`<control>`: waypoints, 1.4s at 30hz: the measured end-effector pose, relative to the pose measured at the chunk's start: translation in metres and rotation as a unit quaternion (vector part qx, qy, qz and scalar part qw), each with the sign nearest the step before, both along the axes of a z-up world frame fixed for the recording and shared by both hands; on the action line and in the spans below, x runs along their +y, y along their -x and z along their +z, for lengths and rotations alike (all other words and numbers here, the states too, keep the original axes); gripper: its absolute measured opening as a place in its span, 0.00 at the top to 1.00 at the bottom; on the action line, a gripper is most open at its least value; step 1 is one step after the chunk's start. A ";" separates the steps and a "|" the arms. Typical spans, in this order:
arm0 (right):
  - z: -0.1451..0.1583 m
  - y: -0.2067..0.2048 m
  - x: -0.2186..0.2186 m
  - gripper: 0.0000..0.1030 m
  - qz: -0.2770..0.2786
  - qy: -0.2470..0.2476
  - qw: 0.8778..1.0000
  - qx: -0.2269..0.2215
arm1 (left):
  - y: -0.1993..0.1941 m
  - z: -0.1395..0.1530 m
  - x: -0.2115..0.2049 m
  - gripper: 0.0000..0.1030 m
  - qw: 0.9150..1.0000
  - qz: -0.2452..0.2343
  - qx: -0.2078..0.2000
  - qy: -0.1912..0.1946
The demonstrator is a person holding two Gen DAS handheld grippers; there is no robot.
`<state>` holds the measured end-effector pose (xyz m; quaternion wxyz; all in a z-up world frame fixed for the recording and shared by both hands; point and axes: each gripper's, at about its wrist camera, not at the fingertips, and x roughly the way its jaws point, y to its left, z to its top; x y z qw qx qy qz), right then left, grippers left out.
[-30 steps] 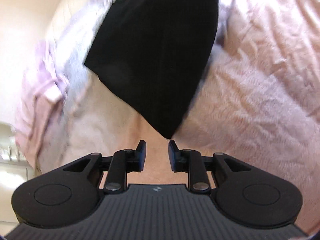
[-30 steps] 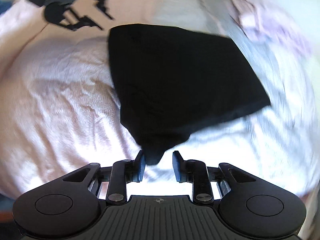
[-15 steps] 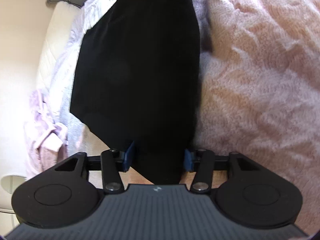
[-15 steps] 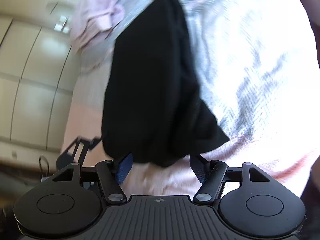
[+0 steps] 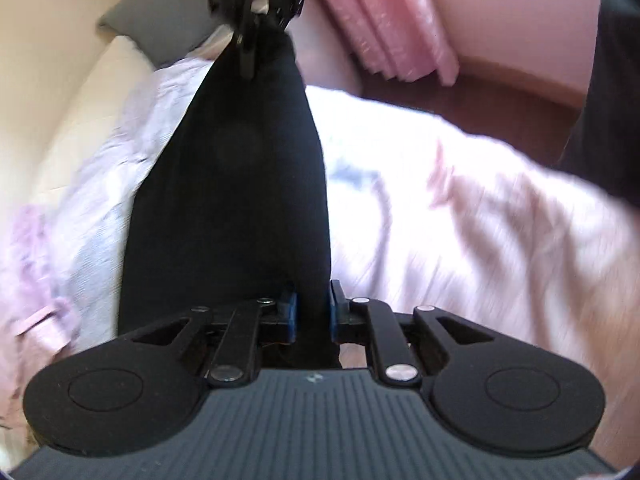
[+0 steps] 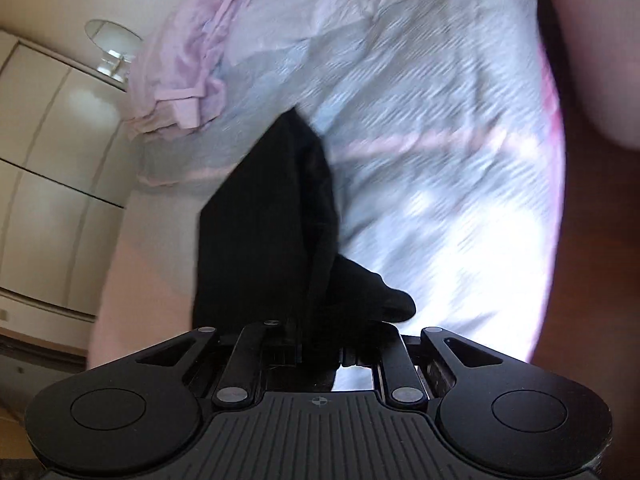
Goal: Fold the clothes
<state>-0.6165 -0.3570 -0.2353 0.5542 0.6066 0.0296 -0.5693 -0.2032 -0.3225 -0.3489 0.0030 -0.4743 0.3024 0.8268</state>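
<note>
Pink garment [image 6: 180, 60]: crumpled, far left on the bed, well apart from the black one; not folded as it lies.
Left gripper [image 5: 311, 314]: fingers pressed onto a near edge of the black garment [image 5: 228, 208], pinching it.
Black garment: held off the bed [image 5: 460, 216] and stretched between the two grippers; in the left wrist view it runs taut from the near pinch to the far one.
Right gripper [image 6: 316, 346]: fingers drawn close on a bunched end of the black garment [image 6: 264, 216]; the pads are hidden by cloth, but I judge it gripped.
Progress: the black piece hangs doubled or bunched, not laid flat as a finished fold. This fits lifting it to spread, or carrying a half-made fold; the frames do not settle which.
Left wrist view only: the right gripper [image 5: 256, 8] at the garment's far end, a grey pillow [image 5: 160, 20], pink curtains [image 5: 384, 12].
Right wrist view only: the pink garment's full heap, white cabinet doors [image 6: 48, 152], the slack folds near the right pinch.
</note>
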 end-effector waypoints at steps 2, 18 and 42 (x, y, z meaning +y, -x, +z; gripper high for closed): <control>-0.016 0.014 0.006 0.86 -0.005 -0.013 1.000 0.008 | 0.007 -0.004 -0.002 0.86 1.000 -0.005 -0.012 -0.017; -0.036 0.018 0.040 0.28 -0.125 -0.008 0.991 -0.043 | 0.011 0.031 -0.143 0.56 1.000 0.019 -0.014 0.016; -0.053 0.147 -0.073 0.61 -0.052 -0.025 0.998 0.010 | 0.092 -0.014 -0.208 0.39 0.997 0.005 -0.049 0.057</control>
